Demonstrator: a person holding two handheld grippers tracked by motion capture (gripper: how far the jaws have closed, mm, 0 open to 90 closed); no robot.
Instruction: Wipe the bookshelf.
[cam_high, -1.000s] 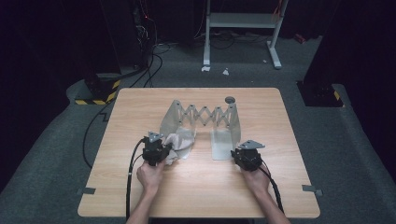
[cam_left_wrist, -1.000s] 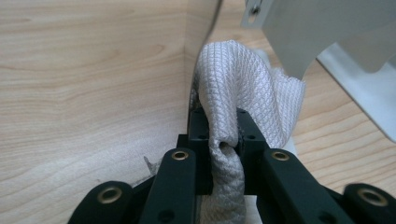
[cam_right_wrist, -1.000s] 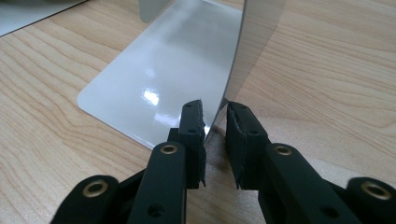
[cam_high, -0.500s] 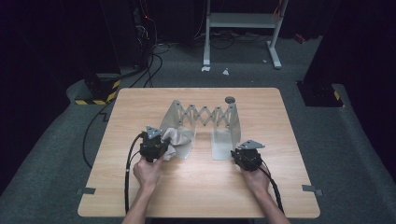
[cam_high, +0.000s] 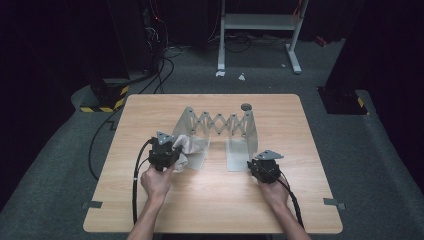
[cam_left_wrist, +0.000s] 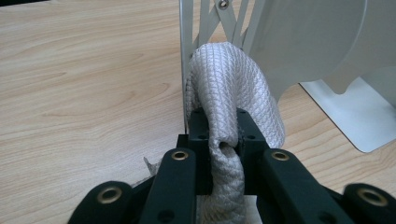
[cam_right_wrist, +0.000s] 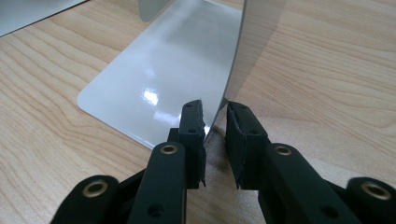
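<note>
- High view: an extending rack stands mid-table; a grey disc lies just behind it, with bare wood in front.
- Left gripper view: the left hand-held gripper is clamped on a white cloth against the rack's end panel.
- Right gripper view: the right hand-held gripper is pinching the rack's upright panel edge.

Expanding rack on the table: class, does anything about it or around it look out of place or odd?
Yes. A crumpled white cloth hangs bunched against the left end panel of the rack, pinched in the left gripper rather than spread flat. The right gripper straddles the thin edge of the right end panel. Nothing looks spilled or broken.
</note>
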